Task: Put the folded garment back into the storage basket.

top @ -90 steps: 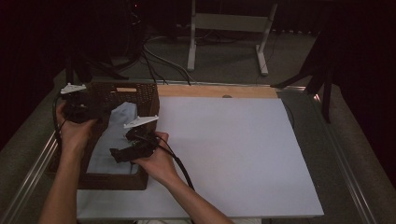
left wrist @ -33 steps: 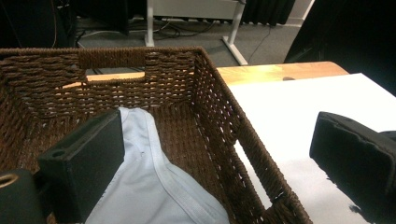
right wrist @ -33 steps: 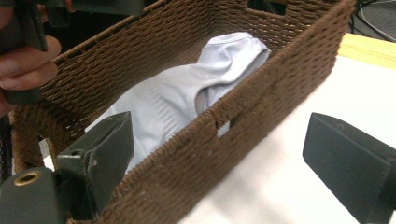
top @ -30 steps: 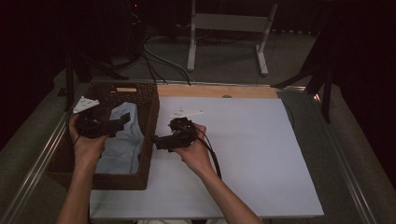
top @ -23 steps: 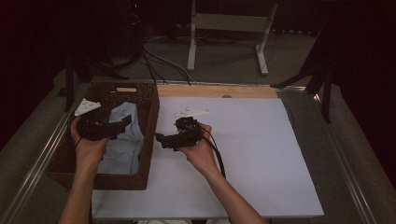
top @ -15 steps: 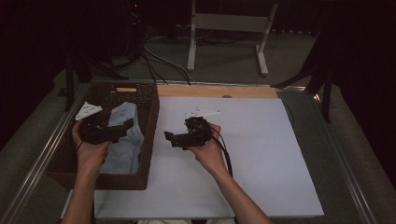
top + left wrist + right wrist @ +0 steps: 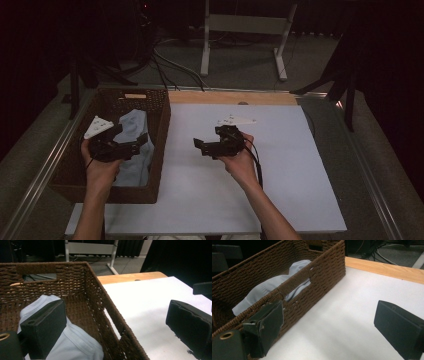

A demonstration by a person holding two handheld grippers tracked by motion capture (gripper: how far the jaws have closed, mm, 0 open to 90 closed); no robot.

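Note:
A brown wicker basket (image 7: 161, 125) stands at the table's left with a light blue cloth (image 7: 134, 131) lying in it. My left gripper (image 7: 141, 143) hovers over the basket's near half, jaws pointing right, open and empty. In the left gripper view the cloth (image 7: 75, 345) lies under its left jaw and the basket wall (image 7: 100, 297) runs between the jaws. My right gripper (image 7: 199, 145) is held over the white sheet (image 7: 280, 165) just right of the basket, pointing left, open and empty. The right gripper view faces the basket's side (image 7: 324, 277) and the cloth (image 7: 269, 287).
A wooden strip (image 7: 230, 97) runs along the table's far edge. Metal rails (image 7: 42, 167) border the table sides. Beyond the table are a white stand (image 7: 240, 25) and cables (image 7: 165, 60) on the floor. The white sheet spreads right of the right hand.
Three seconds ago both grippers were over the basket. The right gripper has come out to the right over the white sheet; the left one shifted toward the basket's near left. Both hold nothing.

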